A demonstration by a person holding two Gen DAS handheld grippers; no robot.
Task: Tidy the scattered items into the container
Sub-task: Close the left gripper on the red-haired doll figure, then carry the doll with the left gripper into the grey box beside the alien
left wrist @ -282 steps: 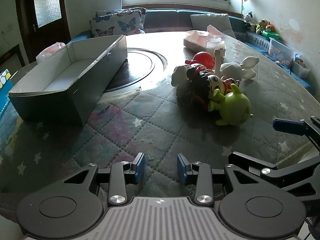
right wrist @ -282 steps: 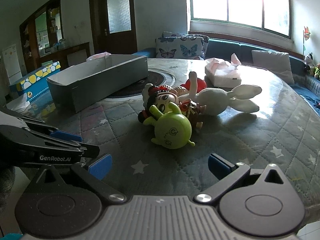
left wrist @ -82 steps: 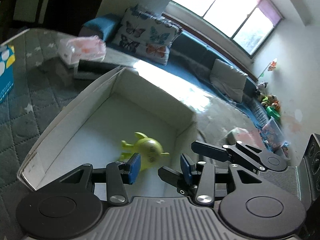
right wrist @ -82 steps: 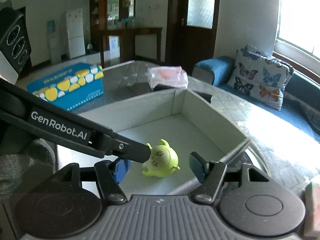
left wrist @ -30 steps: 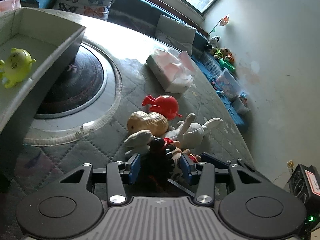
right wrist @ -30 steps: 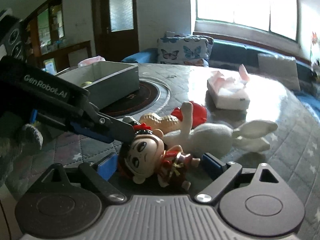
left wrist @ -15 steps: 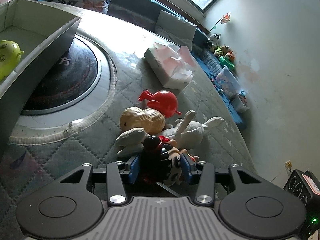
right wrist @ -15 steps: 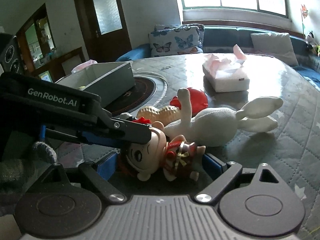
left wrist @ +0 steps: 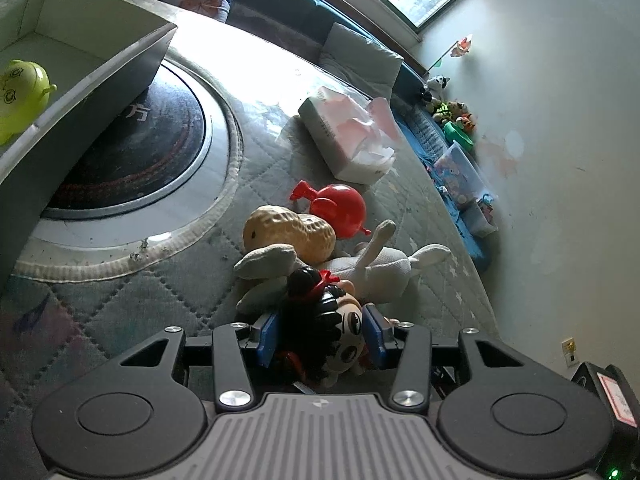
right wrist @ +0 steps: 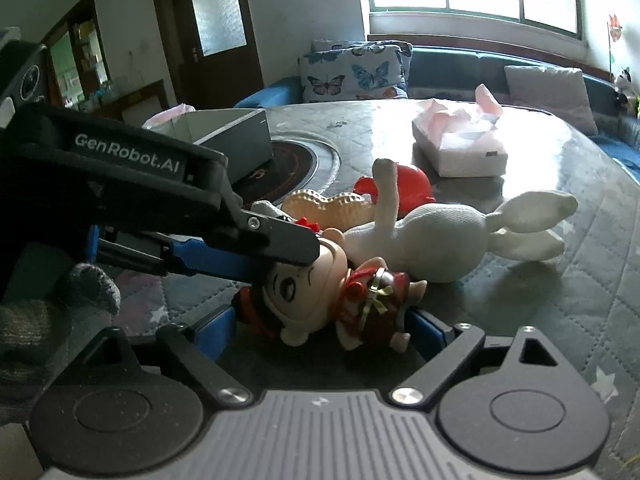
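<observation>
While lying sideways, doll (right wrist: 332, 288): black hair, red outfit.

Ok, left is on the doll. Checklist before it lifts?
1. Doll between the left gripper jaws: ok. The head sits between the pads; the jaws have just been opening.
2. Left pads pressing on the head: cannot tell.
3. Right gripper out of the way: not ok. It is open, but its jaws straddle the doll's body.
4. Neighbours clear: not ok. The white rabbit and a grey plush lie against the doll and may drag along.
5. Room in the container: ok. Only the green toy shows in the visible part.
</observation>
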